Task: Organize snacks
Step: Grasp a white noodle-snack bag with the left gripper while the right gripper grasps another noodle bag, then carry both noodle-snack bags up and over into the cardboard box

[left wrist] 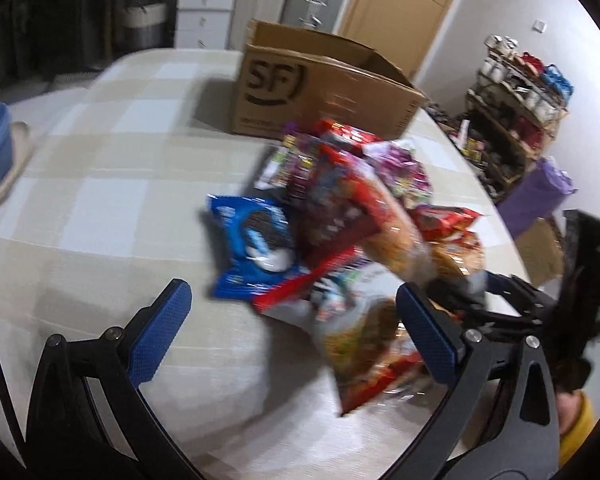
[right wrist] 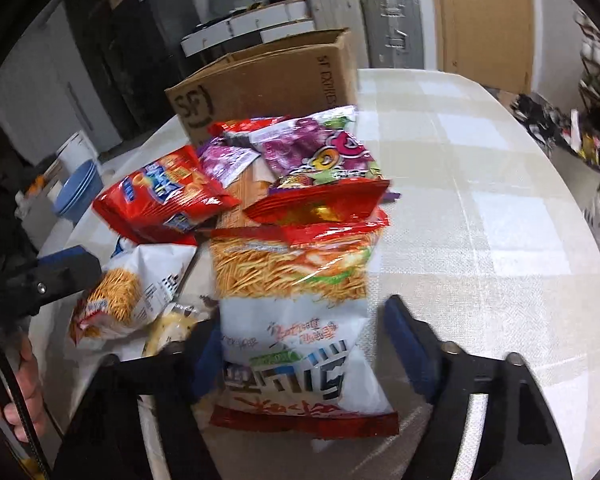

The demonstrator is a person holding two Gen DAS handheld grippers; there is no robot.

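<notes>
Two tools work a snack pile (right wrist: 260, 208) on the checked surface (right wrist: 480, 240), before a cardboard box (right wrist: 268, 84). Left tool (left wrist: 292, 320) hangs open beside the blue cookie pack (left wrist: 252, 244), holding nothing. Right tool (right wrist: 300, 364) straddles the white noodle-snack bag (right wrist: 296, 320), left pad touching, right pad apart. Next, I judge: close fully, lift, carry boxward.

Snack pile (left wrist: 340, 208) ahead — bare tablecloth (left wrist: 100, 184) left
</notes>
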